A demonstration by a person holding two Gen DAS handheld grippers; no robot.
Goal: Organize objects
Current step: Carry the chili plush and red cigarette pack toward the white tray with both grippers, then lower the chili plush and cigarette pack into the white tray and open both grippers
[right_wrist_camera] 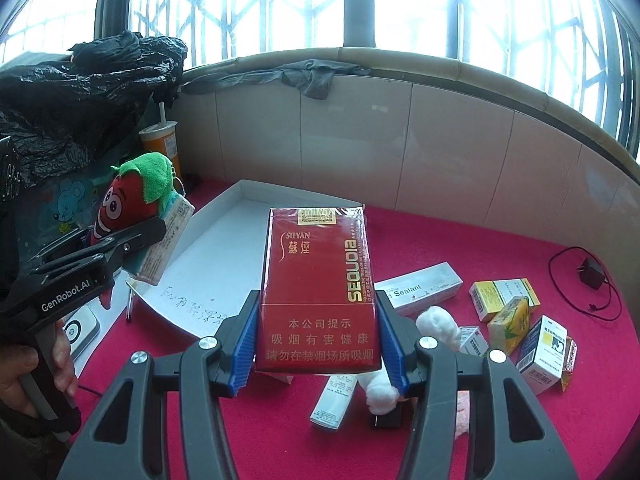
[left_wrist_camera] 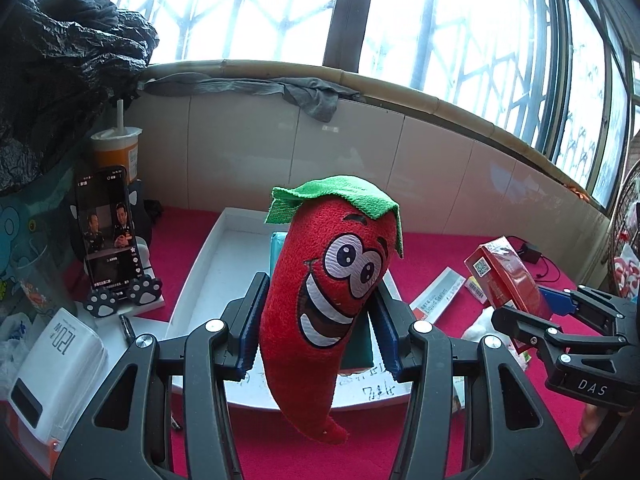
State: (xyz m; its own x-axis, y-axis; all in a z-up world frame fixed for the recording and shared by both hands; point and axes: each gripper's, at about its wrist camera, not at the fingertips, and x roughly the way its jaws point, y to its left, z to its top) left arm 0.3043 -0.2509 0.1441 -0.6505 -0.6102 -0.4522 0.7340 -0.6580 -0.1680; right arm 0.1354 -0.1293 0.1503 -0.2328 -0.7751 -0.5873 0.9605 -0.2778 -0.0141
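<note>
- We see the left gripper [left_wrist_camera: 316, 328] closed on a plush chilli [left_wrist_camera: 324, 280], its blue pads pressing the toy's sides; the toy hangs tip-down with its green cap up.
- From the right wrist view, a teal-edged box [right_wrist_camera: 168, 240] sits behind the chilli in the same gripper; we cannot tell whether the pads press it too.
- The right gripper [right_wrist_camera: 318, 344] is clamped on a red cigarette pack [right_wrist_camera: 318, 280], held upright above the surface [right_wrist_camera: 520, 420].
- Both held things hover over or near a white tray [right_wrist_camera: 216, 264] lying on the red surface.
- To the right of the tray we see a sealant box [right_wrist_camera: 420, 286], cotton balls [right_wrist_camera: 438, 322] and several small cartons [right_wrist_camera: 502, 294], loosely scattered.
- A black charger [right_wrist_camera: 592, 274] with its cord lies further right.
- Left of the tray, a phone [left_wrist_camera: 108, 232] stands on a paw-print stand, with a drink cup [left_wrist_camera: 116, 152] behind it.
- A hand [right_wrist_camera: 24, 376] grips the left gripper's handle.
</note>
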